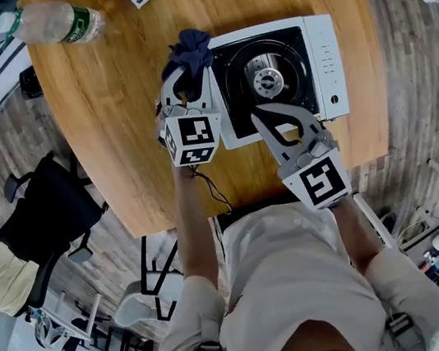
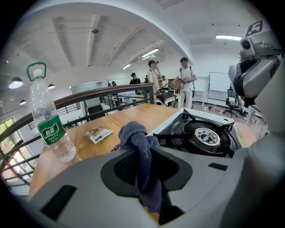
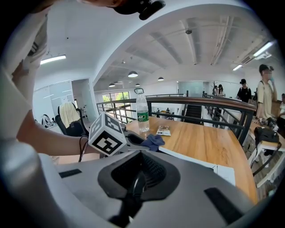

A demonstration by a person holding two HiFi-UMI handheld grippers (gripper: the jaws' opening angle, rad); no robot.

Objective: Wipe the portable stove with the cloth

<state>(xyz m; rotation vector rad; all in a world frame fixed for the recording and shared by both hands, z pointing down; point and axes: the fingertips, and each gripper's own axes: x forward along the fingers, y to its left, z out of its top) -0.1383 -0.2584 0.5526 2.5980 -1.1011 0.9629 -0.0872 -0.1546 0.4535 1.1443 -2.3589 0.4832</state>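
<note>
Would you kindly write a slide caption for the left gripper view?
Left gripper clamps a dark blue cloth by the portable stove; a water bottle stands on the wooden table.

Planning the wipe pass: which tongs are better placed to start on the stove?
Left. The left tongs grip the blue cloth at the left edge of the stove; the right tongs are shut and empty.

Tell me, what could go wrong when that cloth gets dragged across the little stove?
1. The cloth sticks out of the left gripper's jaws as a loose bunch. It could snag on the black pan supports around the burner and pull free.
2. The right gripper, jaws shut, is at the stove's front. I can't tell whether it presses down; if not, the stove may slide on the smooth table.
</note>
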